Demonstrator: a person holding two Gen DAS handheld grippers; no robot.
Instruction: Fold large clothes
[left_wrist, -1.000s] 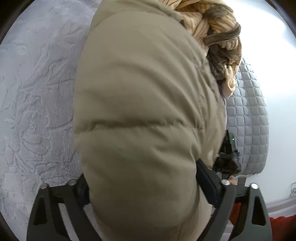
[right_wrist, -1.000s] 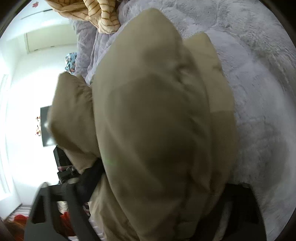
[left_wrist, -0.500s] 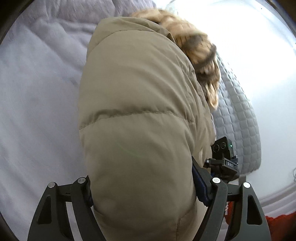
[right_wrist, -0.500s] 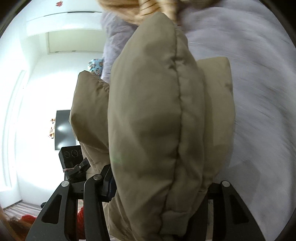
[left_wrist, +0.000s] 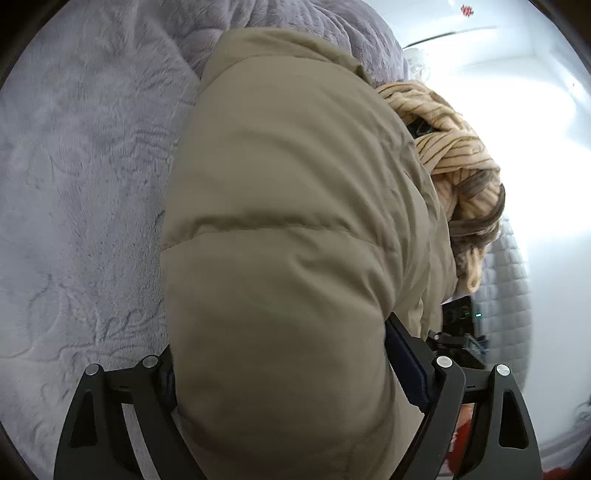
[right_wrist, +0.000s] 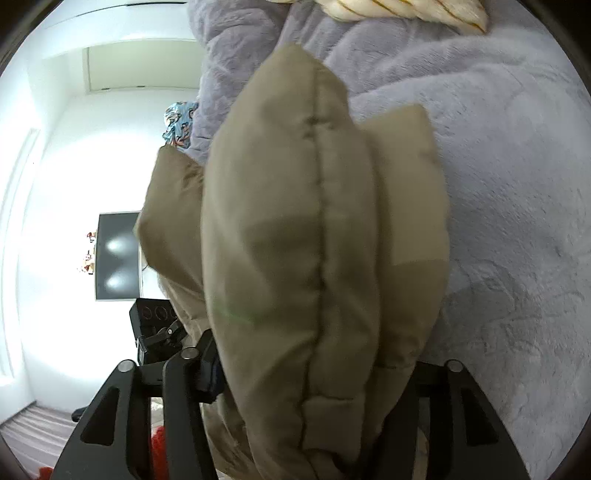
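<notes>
Between the two black fingers of the left gripper (left_wrist: 280, 373), a thick bulge of the tan puffer jacket (left_wrist: 295, 221) is being pinched, the padding swelling out past both fingers. The right gripper (right_wrist: 317, 373) is clamping another padded edge of the same jacket (right_wrist: 314, 240), a stitched seam running up the middle of the held fold.

Judging by the puffed quilting, the jacket is handling light, soft and springy, its smooth shell likely slippery; seams and hems look like the surest places to grip, since plain padding may squeeze out.

Its long axis is running away from both grippers, from near to far, hanging over the grey plush blanket (left_wrist: 85, 184) just below. Beyond its far end a striped knit garment (left_wrist: 458, 155) is lying on the right.
</notes>
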